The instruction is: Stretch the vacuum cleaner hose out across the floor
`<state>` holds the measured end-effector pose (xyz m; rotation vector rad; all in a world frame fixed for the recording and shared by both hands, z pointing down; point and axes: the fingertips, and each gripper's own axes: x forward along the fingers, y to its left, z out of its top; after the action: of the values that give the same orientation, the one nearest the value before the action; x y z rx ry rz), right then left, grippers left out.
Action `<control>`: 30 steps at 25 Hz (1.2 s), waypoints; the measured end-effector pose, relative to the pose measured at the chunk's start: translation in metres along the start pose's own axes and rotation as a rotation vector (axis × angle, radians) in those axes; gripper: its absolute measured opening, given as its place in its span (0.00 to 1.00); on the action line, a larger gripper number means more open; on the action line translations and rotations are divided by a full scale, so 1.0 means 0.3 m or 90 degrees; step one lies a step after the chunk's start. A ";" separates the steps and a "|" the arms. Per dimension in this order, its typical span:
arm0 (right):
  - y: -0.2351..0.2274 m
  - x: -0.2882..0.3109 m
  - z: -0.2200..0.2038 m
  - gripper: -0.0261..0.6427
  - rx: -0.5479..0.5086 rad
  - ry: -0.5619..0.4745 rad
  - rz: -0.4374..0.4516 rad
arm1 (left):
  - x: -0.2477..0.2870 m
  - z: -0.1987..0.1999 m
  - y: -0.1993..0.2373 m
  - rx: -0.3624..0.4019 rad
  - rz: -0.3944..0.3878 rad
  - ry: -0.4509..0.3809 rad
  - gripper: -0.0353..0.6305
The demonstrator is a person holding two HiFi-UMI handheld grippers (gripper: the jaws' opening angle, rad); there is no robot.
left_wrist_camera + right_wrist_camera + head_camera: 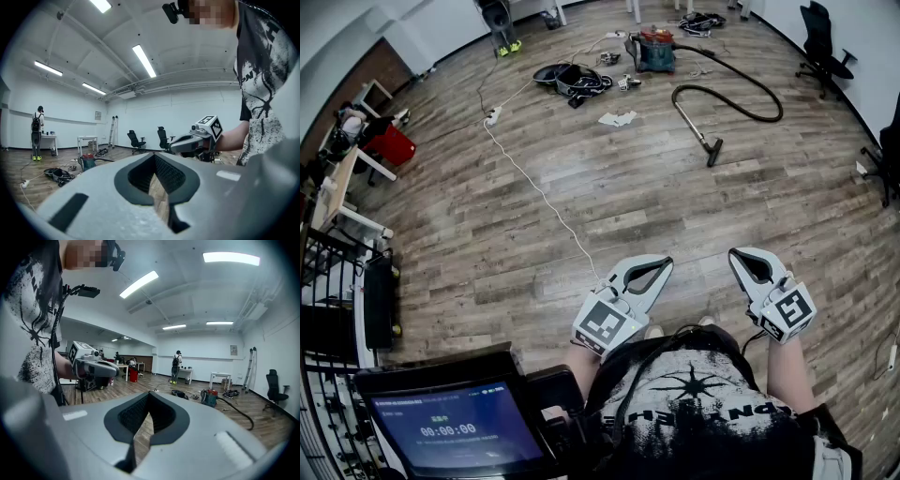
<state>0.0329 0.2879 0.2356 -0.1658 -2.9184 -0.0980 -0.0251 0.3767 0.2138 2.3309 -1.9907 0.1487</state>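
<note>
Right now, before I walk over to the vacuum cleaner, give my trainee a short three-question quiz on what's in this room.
1. True or false: the left hand-held gripper is shut on the hose.
2. From the vacuum cleaner, the hose lies: A in a straight line, B in a curve, C in a knot.
3. What colour is the cable running over the floor toward the person?
Key: 1 false, it is shut on nothing; 2 B; 3 white.
</note>
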 end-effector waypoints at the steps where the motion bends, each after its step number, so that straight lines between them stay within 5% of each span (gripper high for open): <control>1: 0.000 0.003 0.004 0.05 -0.004 -0.001 0.002 | 0.000 0.000 0.004 0.000 0.001 0.000 0.05; 13: -0.005 -0.035 0.014 0.05 0.015 -0.009 -0.016 | -0.043 -0.002 0.017 -0.058 -0.005 -0.022 0.05; 30: -0.027 0.001 0.013 0.05 -0.017 -0.002 -0.009 | -0.033 -0.056 0.030 -0.040 -0.016 -0.005 0.05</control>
<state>0.0308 0.2803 0.2316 -0.1506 -2.9221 -0.1397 -0.0361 0.3869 0.2293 2.3212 -1.9394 0.0746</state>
